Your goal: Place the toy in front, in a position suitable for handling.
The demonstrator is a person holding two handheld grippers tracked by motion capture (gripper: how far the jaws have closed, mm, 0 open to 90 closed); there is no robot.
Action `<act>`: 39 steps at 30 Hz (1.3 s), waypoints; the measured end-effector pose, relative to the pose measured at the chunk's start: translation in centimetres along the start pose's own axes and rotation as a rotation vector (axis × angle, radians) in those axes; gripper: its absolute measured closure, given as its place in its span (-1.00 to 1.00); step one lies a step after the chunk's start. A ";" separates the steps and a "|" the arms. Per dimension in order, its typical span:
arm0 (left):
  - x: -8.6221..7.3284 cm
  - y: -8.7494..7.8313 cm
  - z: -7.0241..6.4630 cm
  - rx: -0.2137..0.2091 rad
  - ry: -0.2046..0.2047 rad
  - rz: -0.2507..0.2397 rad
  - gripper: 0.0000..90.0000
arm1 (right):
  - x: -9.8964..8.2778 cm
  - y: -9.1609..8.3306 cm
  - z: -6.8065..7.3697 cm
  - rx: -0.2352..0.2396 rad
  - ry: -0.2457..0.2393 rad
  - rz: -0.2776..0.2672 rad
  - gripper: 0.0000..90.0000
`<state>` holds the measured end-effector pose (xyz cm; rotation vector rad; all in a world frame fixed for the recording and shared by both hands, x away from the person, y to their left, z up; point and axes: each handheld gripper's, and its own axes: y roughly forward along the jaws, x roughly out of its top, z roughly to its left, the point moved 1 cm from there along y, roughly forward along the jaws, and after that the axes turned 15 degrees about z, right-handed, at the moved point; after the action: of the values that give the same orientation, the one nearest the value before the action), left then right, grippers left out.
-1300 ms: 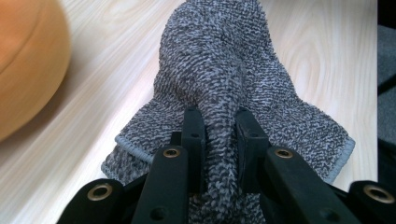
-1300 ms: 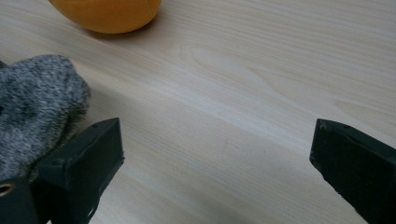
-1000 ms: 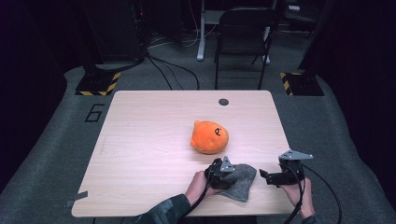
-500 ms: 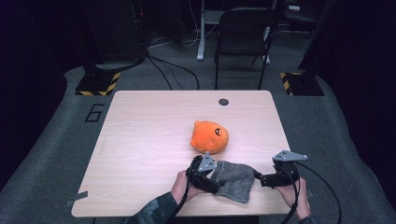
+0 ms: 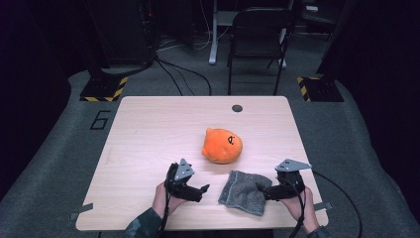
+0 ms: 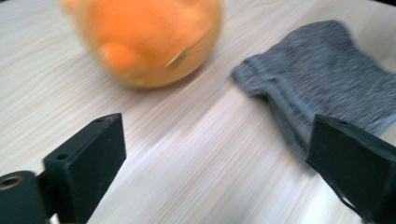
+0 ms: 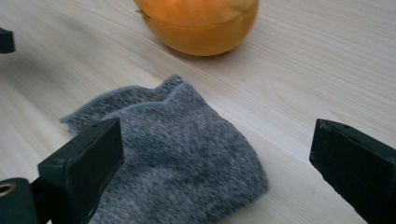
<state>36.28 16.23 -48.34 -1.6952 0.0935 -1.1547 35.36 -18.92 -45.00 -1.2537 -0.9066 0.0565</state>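
Observation:
A grey knitted cloth (image 5: 241, 192) lies flat near the table's front edge, just in front of a round orange plush toy (image 5: 222, 145). My left gripper (image 5: 202, 191) stands left of the cloth and apart from it. Its jaws have just been opening and hold nothing. The left gripper view has bare wood between the wide jaws (image 6: 217, 140), with the plush (image 6: 149, 37) ahead and the cloth (image 6: 327, 79) to the right. My right gripper (image 5: 261, 191) is at the cloth's right edge, open. In the right gripper view the cloth (image 7: 177, 149) lies between the spread jaws (image 7: 217, 140), untouched by the pads.
The light wooden table (image 5: 148, 139) has a small black round cap (image 5: 237, 108) near its far edge. A dark chair (image 5: 257, 39) stands beyond the table. Yellow-and-black striped bases (image 5: 104, 89) and cables lie on the grey floor.
My left gripper has let go of the cloth, opened and drawn away to the left. The cloth now lies spread flat. My right gripper has shifted a little.

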 end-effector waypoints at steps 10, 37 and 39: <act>-3.0 -0.8 3.4 0.043 -0.112 -0.007 -1.00 | 2.8 3.3 4.6 -0.006 -0.108 0.091 -1.00; -3.0 1.0 4.8 0.021 -0.099 0.051 -0.87 | 0.0 6.8 4.9 0.022 -0.187 0.213 0.64; -3.1 1.2 5.0 0.019 -0.093 0.067 -0.88 | 0.1 6.3 4.6 0.010 -0.178 0.198 0.64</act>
<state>38.74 20.83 -51.21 -1.7140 0.0806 -1.0228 35.22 -13.01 -50.05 -1.3410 -0.9304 0.3335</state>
